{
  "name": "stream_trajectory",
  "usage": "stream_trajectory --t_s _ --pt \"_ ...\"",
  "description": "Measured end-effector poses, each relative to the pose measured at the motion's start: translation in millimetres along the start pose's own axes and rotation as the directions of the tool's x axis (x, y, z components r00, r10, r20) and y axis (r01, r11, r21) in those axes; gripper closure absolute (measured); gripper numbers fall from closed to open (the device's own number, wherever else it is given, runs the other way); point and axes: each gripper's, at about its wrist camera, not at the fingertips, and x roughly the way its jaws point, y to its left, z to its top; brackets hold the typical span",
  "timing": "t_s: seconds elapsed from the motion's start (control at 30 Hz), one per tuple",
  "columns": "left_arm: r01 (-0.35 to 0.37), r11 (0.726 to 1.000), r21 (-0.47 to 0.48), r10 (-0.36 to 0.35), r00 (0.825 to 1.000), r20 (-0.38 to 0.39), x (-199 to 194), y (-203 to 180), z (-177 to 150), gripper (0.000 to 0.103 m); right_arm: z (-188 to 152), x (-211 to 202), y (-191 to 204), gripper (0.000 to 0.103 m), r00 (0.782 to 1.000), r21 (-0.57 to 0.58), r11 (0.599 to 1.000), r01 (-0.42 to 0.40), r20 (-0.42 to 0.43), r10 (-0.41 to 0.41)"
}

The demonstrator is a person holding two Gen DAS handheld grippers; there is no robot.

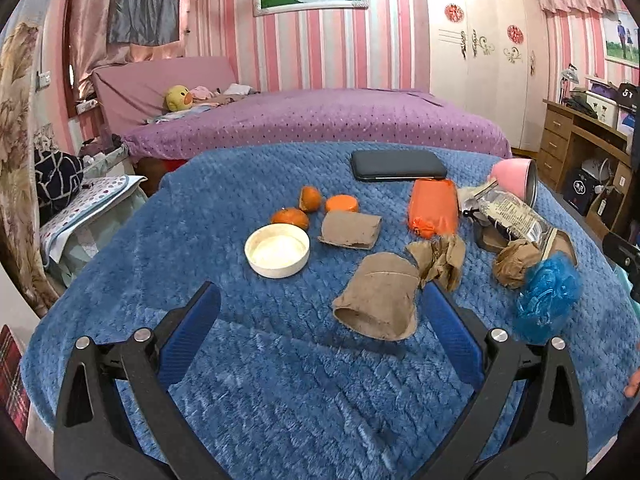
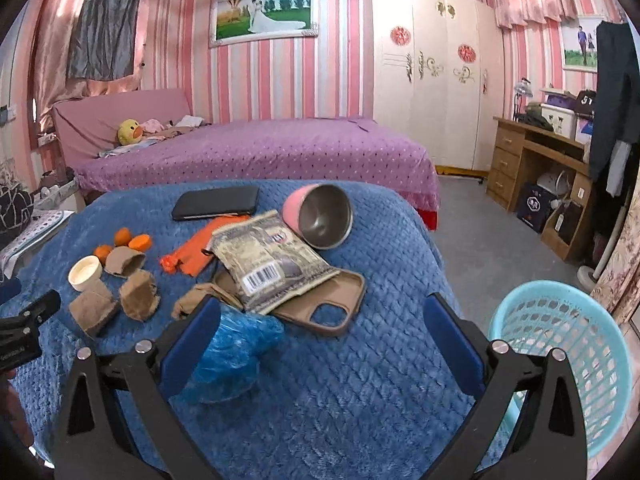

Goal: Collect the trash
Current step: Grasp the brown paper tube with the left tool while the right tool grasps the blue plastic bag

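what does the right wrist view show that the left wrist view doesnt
Only the right wrist view shows the light blue basket beside the table and the whole brown phone case.
Only the left wrist view shows the bare blue blanket in front of the open left gripper, with a cardboard tube between its fingers.
Both show the white lid, black phone, pink cup and blue plastic bag.

Pink-and-white striped wallpaper (image 2: 280,80) covers the walls. A bed with a purple dotted cover (image 2: 260,152) stands beside a tall cream wardrobe (image 2: 432,92). A brown wooden desk (image 2: 532,164) stands on what seems grey carpet (image 2: 480,232).
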Motion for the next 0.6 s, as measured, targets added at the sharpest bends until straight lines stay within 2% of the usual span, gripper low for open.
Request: stream_trajectory --t_s 0.13,0.33,0.43,0.6 --pt "0.027 1.0 0.003 -0.026 0.999 -0.022 13.1 -2.5 0.8 0.005 -1.7 3.4 0.2 0.004 0.995 -0.06 0.993 0.1 0.015 -0.1" --pt "0.08 0.997 0.015 -0.079 0.994 -0.078 35.3 -11.4 2.0 0.005 -6.6 15.5 -8.4 0.004 0.993 -0.066 0.992 0.108 -0.032 -0.11" --pt "0.087 0.995 0.045 -0.083 0.992 -0.099 41.1 -20.5 2.3 0.005 -8.8 21.3 -11.0 0.004 0.994 -0.065 0.993 0.094 -0.057 -0.097" --pt "0.103 0.99 0.092 -0.087 0.984 -0.158 52.2 -32.8 -1.2 0.006 -9.2 19.1 -11.0 0.004 0.996 -0.051 0.996 0.07 -0.046 -0.072"
